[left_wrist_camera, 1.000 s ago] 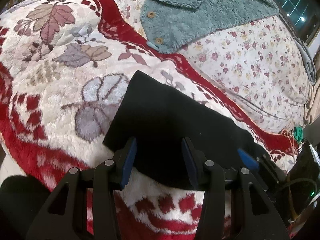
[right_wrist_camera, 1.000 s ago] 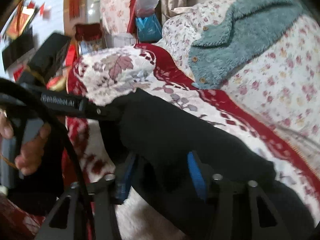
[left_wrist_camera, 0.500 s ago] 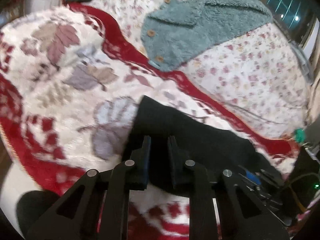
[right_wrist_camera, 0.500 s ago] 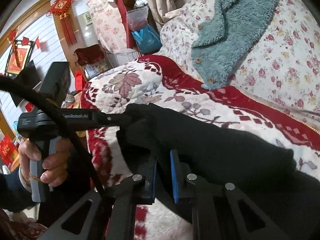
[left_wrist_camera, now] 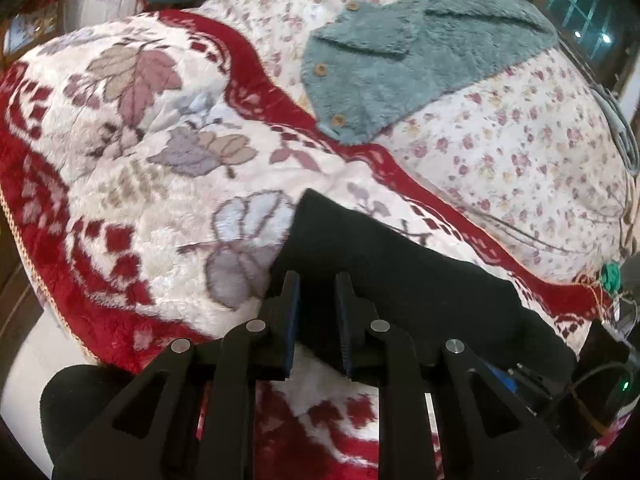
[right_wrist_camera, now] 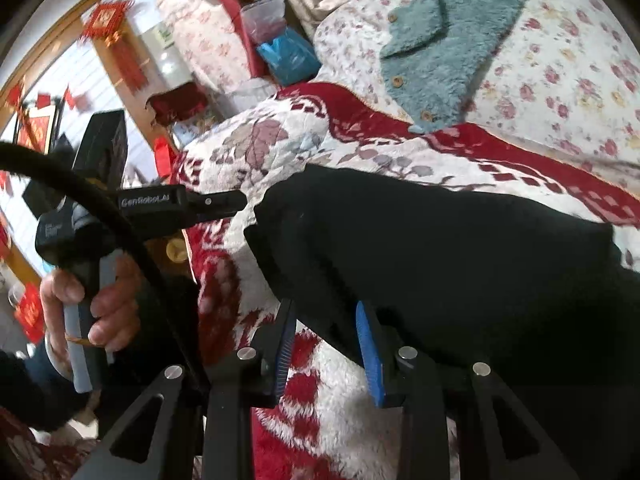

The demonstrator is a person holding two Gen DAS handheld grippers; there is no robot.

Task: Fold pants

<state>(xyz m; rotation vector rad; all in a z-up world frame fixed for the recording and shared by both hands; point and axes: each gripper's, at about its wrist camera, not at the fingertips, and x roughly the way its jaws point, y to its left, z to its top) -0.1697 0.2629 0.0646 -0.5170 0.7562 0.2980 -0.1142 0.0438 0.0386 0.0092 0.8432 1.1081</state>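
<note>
Warm indoor light falls evenly, with soft shadows. Fisheye distortion bends both views, dark vignette at the corners. The black pants (left_wrist_camera: 408, 280) lose all detail. Wall decorations (right_wrist_camera: 108, 24) at the right view's edge blur.

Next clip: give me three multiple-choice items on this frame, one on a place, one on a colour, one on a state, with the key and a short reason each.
1. Where does the folded pair of pants lie?
A. On the red-and-white floral blanket
B. On the teal fleece garment
C. On the floor

2. What colour are the pants?
A. Teal
B. Black
C. Red

3. How does the right hand-held gripper stand?
A. Shut on the pants
B. Open, fingers apart at the near edge of the pants
C. Out of view

Key: 1 A, the blanket shows all round the pants, and the teal garment lies apart, farther back. 2 B, the cloth is plain black in both views. 3 B, a clear gap with blanket visible separates the blue pads.
</note>
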